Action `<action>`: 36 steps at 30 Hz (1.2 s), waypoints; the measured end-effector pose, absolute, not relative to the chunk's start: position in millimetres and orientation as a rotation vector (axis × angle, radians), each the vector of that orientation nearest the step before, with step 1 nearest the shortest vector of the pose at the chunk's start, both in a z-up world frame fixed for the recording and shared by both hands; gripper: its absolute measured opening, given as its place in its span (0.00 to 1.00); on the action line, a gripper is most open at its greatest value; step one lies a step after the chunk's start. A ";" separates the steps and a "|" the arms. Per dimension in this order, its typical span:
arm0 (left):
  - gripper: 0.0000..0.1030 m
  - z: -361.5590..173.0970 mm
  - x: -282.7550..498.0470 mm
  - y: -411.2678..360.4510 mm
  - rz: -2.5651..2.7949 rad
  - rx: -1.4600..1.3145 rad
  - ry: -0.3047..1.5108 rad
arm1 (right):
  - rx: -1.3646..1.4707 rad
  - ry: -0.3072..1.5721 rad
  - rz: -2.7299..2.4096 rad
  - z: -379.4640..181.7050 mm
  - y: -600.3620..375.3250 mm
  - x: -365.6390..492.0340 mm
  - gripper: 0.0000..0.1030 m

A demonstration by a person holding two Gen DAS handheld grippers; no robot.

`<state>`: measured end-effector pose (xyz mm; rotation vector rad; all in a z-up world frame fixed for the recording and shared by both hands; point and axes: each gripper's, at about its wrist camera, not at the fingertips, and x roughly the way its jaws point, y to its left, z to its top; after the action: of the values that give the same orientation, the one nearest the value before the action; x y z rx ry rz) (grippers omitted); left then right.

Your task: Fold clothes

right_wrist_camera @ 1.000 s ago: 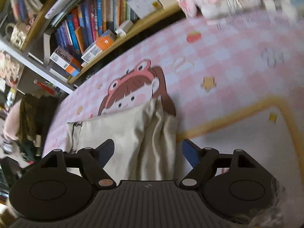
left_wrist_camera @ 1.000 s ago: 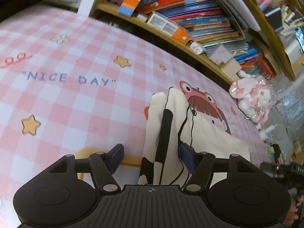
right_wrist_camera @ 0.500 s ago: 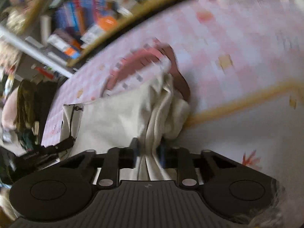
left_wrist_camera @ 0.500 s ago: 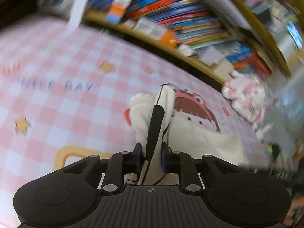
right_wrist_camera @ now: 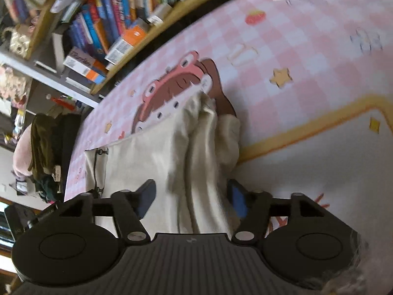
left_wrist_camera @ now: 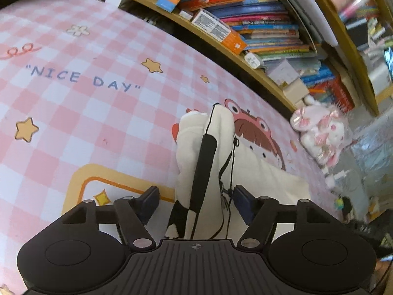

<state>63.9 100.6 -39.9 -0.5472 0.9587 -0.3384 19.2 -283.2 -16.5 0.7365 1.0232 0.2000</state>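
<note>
Lying bunched on your pink checked counter: one cream garment. Your left claw and right claw both gape wide, straddling its folds.

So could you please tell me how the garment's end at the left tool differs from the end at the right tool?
At the left tool the cream garment carries a black stripe and thin drawstrings; at the right tool it is plain, bunched cream folds. Shared: both tools are open, each straddling fabric lying on the pink checked mat.
</note>
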 end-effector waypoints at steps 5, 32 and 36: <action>0.47 -39.5 67.0 83.6 -0.342 -0.522 0.967 | 0.674 1.013 0.219 -12.3 -276.6 19.7 0.54; 0.30 -36.4 66.2 71.6 -0.319 -0.503 0.970 | 0.658 1.045 0.289 -19.8 -269.9 27.1 0.39; 0.26 -23.0 59.9 59.3 -0.329 -0.381 0.942 | 0.516 0.986 0.313 -4.6 -257.1 24.0 0.20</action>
<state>59.9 59.3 -23.0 -0.3814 0.9420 -0.3288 24.0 -257.1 -4.6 0.5159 0.9859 0.3134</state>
